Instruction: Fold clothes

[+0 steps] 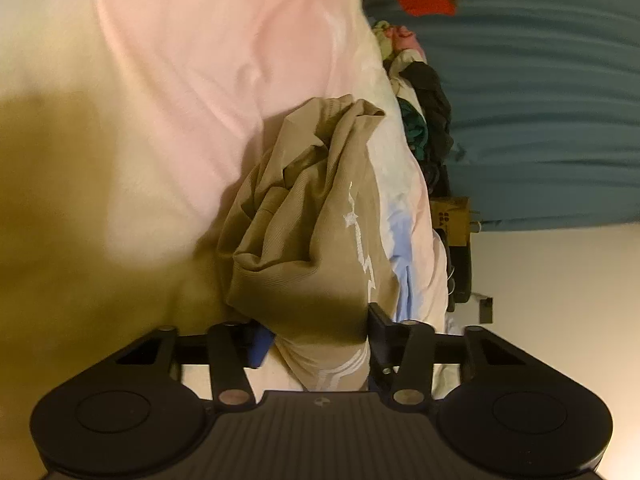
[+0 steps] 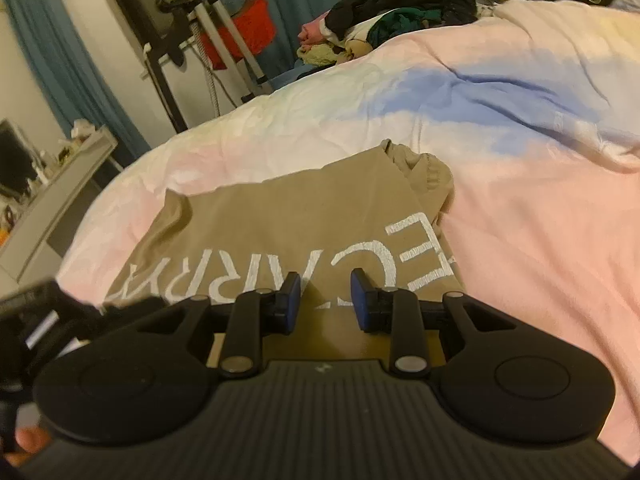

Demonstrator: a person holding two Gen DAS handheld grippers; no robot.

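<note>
Pastel duvet (image 2: pixel 520 200) carries a tan shirt (image 2: pixel 280 220), bunched between the left gripper (image 1: pixel 316 332); right gripper (image 2: pixel 325 300) apart; teal curtains (image 1: pixel 540 100) behind.

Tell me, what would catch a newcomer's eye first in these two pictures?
Probably the tan garment with white lettering, spread on the pink, white and blue bedding right in front of the right tool, whose blue-padded fingers stand apart above it. In the left wrist view, a bunched fold of the same garment sits between the fingers of the left tool. Behind, a heap of mixed clothes lies at the far edge of the bed.
</note>
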